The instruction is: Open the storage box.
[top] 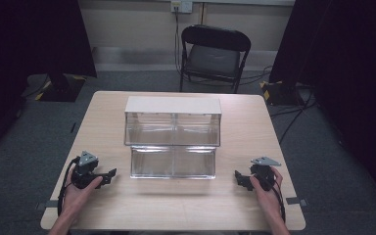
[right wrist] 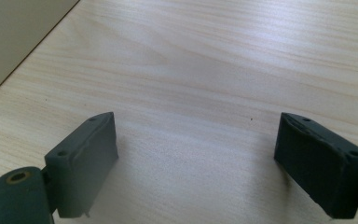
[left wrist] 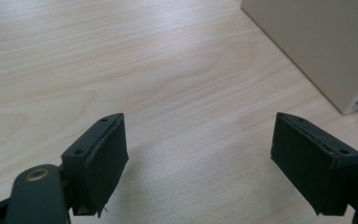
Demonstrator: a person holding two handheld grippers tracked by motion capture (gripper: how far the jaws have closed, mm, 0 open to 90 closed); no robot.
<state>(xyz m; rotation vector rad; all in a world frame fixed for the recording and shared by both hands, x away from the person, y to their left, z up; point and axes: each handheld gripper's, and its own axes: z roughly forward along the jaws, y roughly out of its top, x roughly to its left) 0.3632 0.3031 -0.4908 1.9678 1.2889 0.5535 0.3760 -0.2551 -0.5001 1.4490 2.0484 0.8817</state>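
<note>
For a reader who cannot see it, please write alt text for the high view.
A clear two-tier display case with a white top stands mid-table on a light wooden table. A person's hands hold the left gripper and right gripper beside it, both open and apart from it. A black folding chair stands beyond.

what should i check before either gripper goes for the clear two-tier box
1. Left gripper open, jaws wide apart: ok.
2. Right gripper open, holding nothing: ok.
3. Bare table between both grippers and the box: ok.
4. Box upright, square to the table's near edge: ok.
5. Box contents: look empty, but walls are clear and glary: cannot tell.
6. How the box opens: cannot tell.
</note>
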